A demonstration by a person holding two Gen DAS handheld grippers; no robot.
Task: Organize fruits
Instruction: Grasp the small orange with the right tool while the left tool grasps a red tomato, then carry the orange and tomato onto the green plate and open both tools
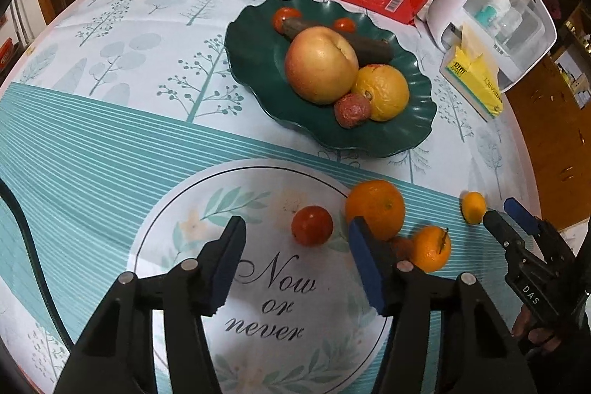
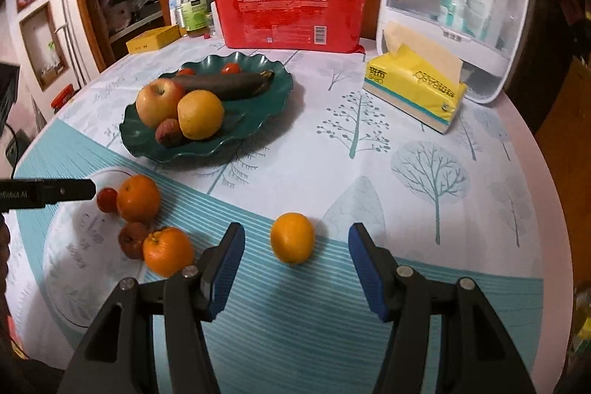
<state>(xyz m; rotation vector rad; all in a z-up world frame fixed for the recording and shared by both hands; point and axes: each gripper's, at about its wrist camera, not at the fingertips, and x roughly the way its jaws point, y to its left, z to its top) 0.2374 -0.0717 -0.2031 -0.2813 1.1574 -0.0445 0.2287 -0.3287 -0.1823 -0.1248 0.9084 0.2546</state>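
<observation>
Fruits are split about half and half right now. Upper middle of the left wrist view, the green plate [image 1: 258,98] already holds an apple [image 1: 320,65], a yellow-orange citrus [image 1: 384,93], a dark banana-looking thing [image 1: 369,48], a small reddish wrinkly fruit [image 1: 351,110] and two little red ones at the back, so that part looks sorted.

Still loose on the tablecloth [image 1: 110,135], lower right of that view: a big orange [image 1: 375,207], a smaller orange [image 1: 430,248], a red round fruit [image 1: 312,225], a shrivelled brownish one that's mostly hidden, and a lone small orange [image 2: 291,242] off by itself.

Left gripper [image 1: 295,257] is spread, nothing between the pads, hovering just short of the red fruit. Right gripper [image 2: 295,264] is spread too, with the lone orange framed between its fingers in the lower middle of its own view, not pinched yet.

My guess is five pieces left to move.
</observation>
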